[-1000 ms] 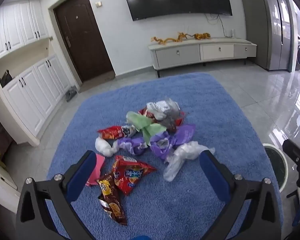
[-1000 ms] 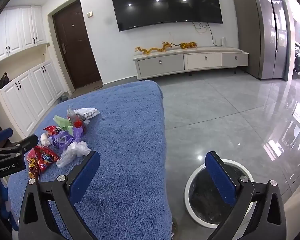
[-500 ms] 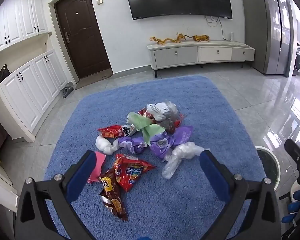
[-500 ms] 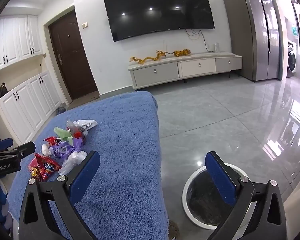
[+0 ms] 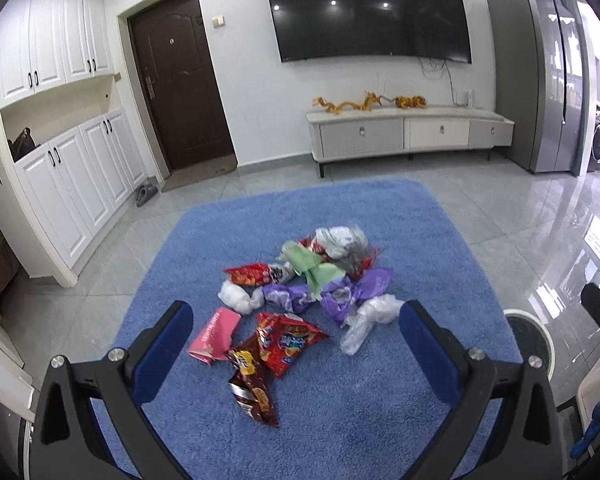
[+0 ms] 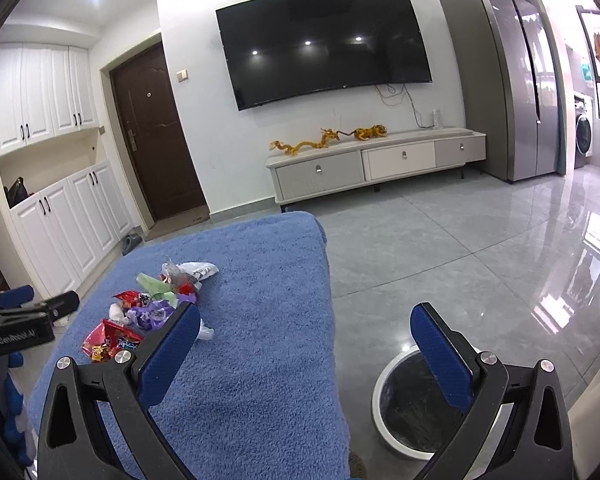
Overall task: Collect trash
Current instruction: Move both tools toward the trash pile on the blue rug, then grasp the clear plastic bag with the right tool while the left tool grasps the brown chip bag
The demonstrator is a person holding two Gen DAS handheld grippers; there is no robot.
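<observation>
A pile of trash lies on a blue rug [image 5: 420,240]: a red snack bag [image 5: 288,340], a dark brown snack bag [image 5: 252,392], a pink wrapper [image 5: 216,334], purple wrappers [image 5: 340,294], green paper [image 5: 312,268] and clear plastic bags [image 5: 370,316]. My left gripper [image 5: 296,354] is open and empty, above the pile's near side. My right gripper [image 6: 308,354] is open and empty, over the rug's right edge. The pile [image 6: 148,304] lies to its left. A white-rimmed trash bin with a black liner [image 6: 412,404] stands on the floor to its lower right.
The bin also shows in the left wrist view [image 5: 530,338], right of the rug. Grey tiled floor [image 6: 460,260] surrounds the rug. A TV cabinet [image 5: 408,136] stands along the far wall, white cupboards [image 5: 68,184] on the left, a fridge [image 6: 512,96] at the right.
Both cameras have tilted upward a little, so more wall and ceiling show. The trash has not moved and both grippers stay open.
</observation>
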